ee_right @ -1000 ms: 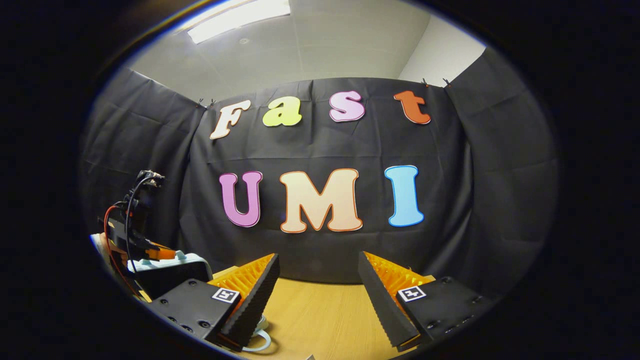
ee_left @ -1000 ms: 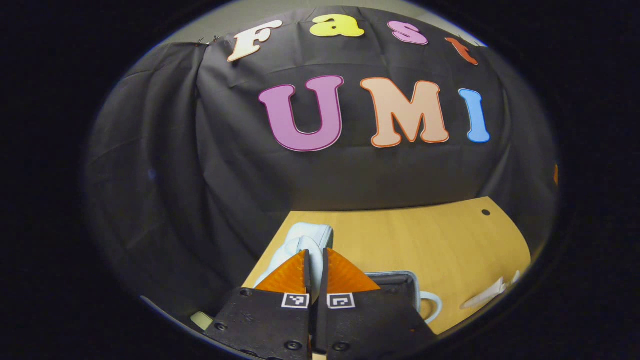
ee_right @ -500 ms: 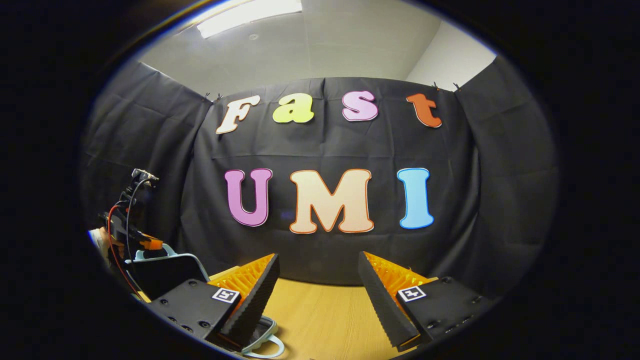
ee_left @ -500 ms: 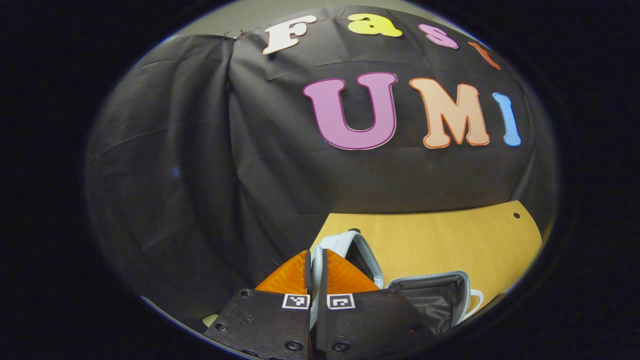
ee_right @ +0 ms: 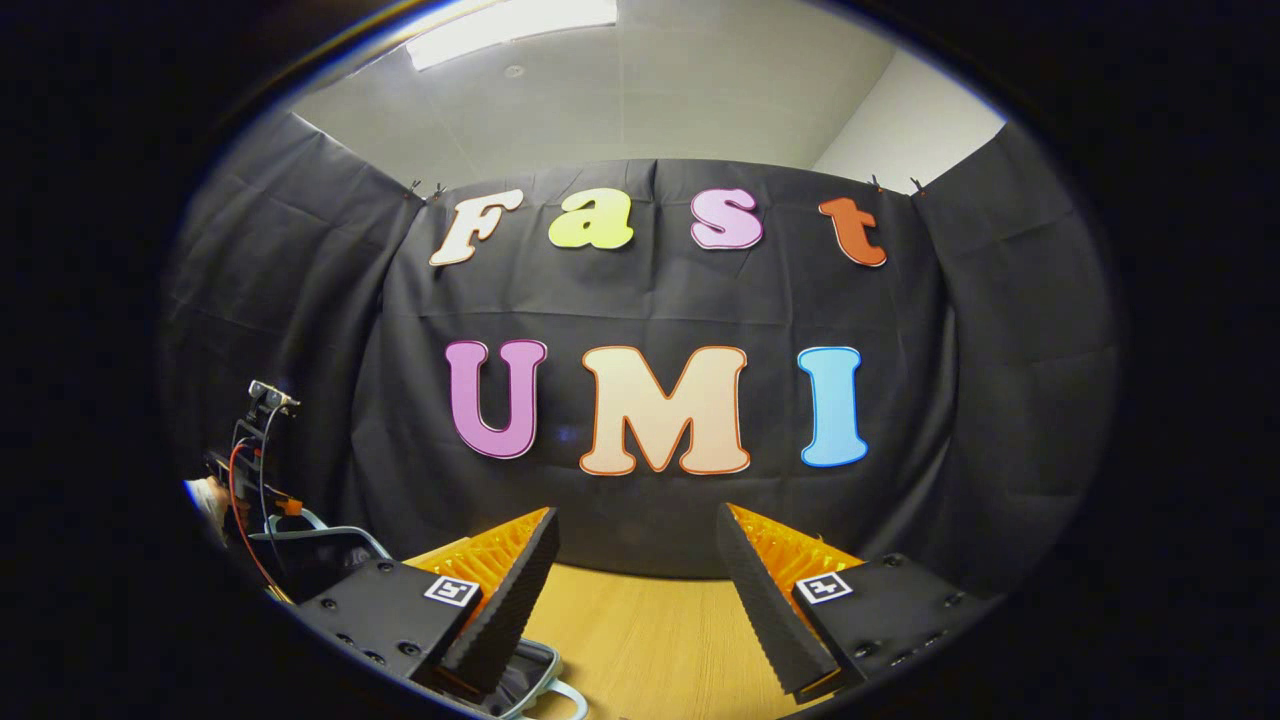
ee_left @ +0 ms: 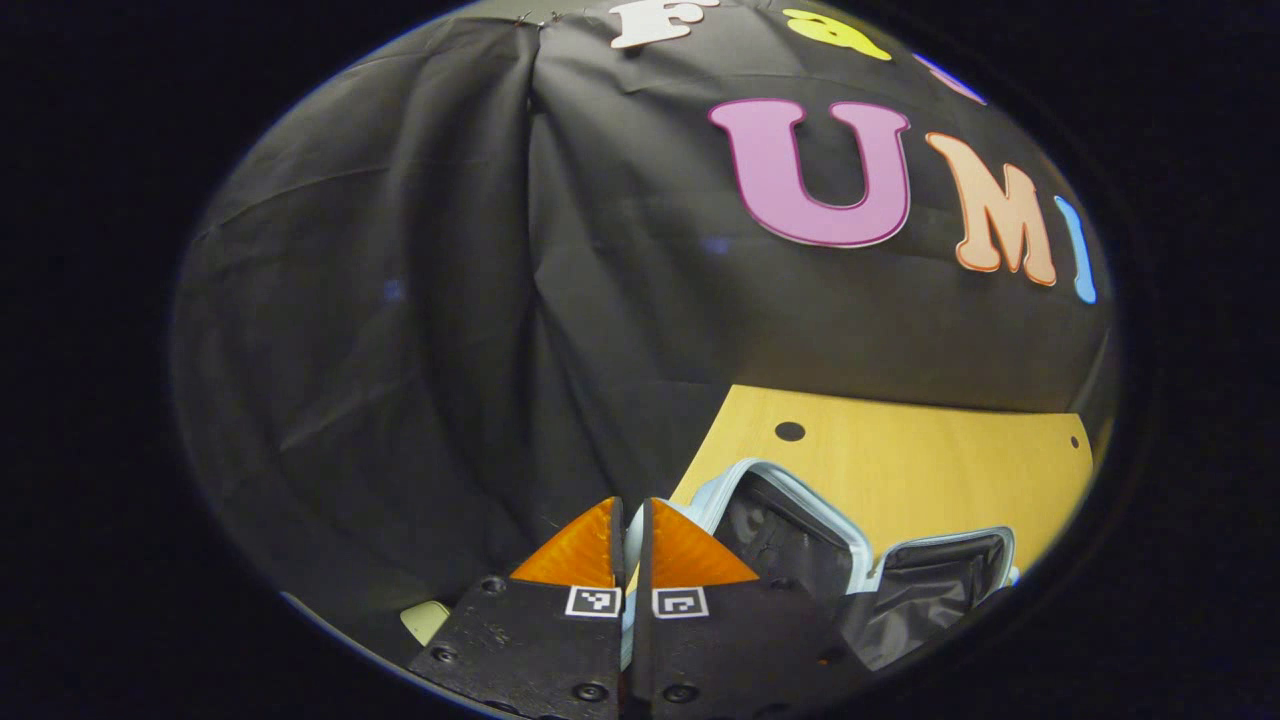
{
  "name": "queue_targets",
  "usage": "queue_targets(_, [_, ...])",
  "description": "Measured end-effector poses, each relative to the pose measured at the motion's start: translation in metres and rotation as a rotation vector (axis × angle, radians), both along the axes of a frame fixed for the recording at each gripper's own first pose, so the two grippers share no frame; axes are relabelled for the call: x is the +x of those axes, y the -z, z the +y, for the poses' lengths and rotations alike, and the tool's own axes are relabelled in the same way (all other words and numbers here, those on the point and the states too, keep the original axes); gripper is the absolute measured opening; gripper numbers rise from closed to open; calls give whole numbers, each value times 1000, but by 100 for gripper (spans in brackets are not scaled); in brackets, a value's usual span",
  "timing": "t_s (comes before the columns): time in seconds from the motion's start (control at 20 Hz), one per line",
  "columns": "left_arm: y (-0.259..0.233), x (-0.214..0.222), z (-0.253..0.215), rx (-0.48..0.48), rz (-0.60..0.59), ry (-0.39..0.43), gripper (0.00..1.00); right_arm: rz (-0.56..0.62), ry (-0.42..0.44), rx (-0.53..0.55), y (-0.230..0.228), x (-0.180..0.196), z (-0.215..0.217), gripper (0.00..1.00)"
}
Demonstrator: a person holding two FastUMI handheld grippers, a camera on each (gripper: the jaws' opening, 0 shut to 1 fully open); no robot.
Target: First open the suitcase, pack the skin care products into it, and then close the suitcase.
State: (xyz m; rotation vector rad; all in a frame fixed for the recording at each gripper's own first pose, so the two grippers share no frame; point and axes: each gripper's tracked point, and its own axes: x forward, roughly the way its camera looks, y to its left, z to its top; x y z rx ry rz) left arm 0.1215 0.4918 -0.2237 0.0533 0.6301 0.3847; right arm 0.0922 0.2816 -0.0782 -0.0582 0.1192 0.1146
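The small pale-blue suitcase (ee_left: 800, 520) lies at the near left corner of the wooden table (ee_left: 900, 450), its lid swung far wider than 1 second ago, dark lining now exposed on both halves. The left gripper (ee_left: 632, 520) stays clamped on the lid's rim, carrying it outward. The right gripper (ee_right: 635, 560) hovers with fingers apart, holding nothing. Opening looks nearly complete; packing the skin care products comes next.
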Motion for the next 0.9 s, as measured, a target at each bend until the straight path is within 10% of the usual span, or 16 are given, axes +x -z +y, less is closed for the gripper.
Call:
queue_targets(0.5, [72,-4,48,-19,-31,-186,0,40,20,-36,12,2,3,98])
queue_targets(0.7, [35,11,20,25,-168,-135,95,32,19,-34,9,0,-1,99])
queue_targets(0.9, [-36,16,-22,81,-333,-86,98,16,10,-23,3,-7,-15,100])
